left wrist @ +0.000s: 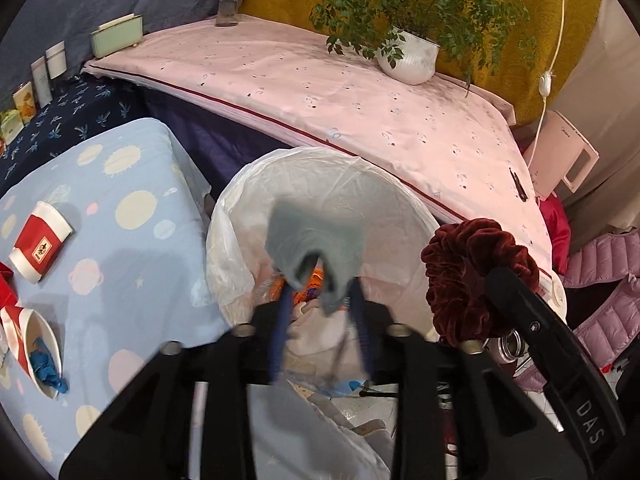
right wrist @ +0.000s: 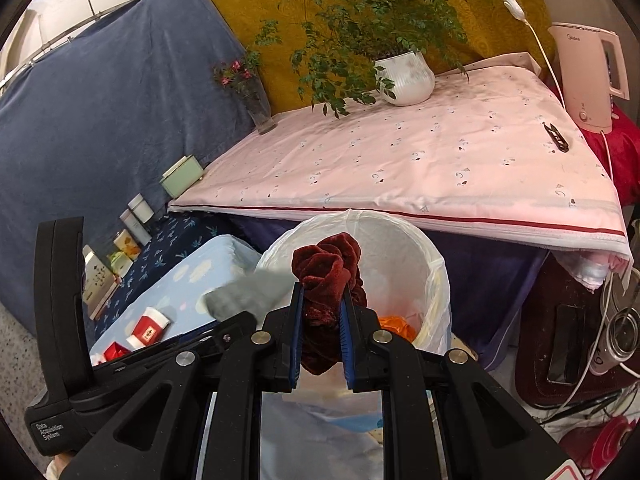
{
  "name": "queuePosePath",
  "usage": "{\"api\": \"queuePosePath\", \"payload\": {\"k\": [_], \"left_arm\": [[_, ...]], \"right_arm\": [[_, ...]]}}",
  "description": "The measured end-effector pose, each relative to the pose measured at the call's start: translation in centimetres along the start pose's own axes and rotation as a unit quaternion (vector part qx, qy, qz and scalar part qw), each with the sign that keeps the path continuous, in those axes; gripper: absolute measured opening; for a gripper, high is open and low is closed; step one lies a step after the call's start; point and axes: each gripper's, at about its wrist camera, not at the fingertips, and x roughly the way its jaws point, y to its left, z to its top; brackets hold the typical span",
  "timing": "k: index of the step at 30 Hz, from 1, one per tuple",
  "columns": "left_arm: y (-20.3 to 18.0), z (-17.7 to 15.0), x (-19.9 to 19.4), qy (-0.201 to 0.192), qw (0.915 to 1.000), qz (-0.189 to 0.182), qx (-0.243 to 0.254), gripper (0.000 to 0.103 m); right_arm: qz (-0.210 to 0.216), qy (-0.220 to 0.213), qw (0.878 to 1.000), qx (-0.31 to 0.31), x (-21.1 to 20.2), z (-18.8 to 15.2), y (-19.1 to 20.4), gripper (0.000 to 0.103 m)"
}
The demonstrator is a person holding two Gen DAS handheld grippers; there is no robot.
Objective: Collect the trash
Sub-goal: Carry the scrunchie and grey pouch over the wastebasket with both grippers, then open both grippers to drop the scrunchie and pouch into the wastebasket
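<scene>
Below both of my grippers stands the trash bin (right wrist: 416, 264), lined with a white plastic bag and pushed close against the edge of the table with the pink cloth (right wrist: 420, 160), so that things can be dropped in from above without a long reach. Inside the bin I see some orange trash (right wrist: 396, 326) already lying at the bottom. Beside the bin is the lower table with the blue planet cloth (left wrist: 120, 256), where two red paper cups (left wrist: 38, 246) lie on their sides; I judge they are trash not yet collected. My left gripper (left wrist: 320, 300) is over the mouth of the bin, and the grey cloth piece (left wrist: 316, 244) hangs at its fingertips; the picture is blurred there, but the fingers stand apart with a clear gap and do not seem to press the cloth, so I believe it is being let go to fall into the bag. My right gripper (right wrist: 322, 328) is held just beside the left one, also pointing down to the bin, and its fingers are narrow and clamped on the dark red velvet scrunchie (right wrist: 328, 276), which bulges out above and below the blue pads (right wrist: 297, 332). I hold it tight because it is soft and could slip out before it is over the opening.
</scene>
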Motion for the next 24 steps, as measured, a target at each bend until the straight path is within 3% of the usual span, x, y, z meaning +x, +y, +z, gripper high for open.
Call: {"api": "queuePosePath", "payload": {"k": [4, 15, 24], "left_arm": [[0.6, 0.2, -0.1, -0.011, 0.9998, 0.016, -0.009, 0.056], [3.3, -0.5, -1.0, -0.021, 0.9978, 0.055, -0.03, 0.059], [5.1, -1.0, -3.0, -0.051, 0.9925, 0.101, -0.047, 0.074]], "right_arm": [[0.0, 0.0, 1.0, -0.008, 0.8, 0.5, 0.3, 0.015], [0.002, 0.007, 1.0, -0.026, 2.7, 0.6, 2.0, 0.016], [-0.005, -0.005, 0.999, -0.048, 2.9, 1.1, 4.0, 0.033]]}}
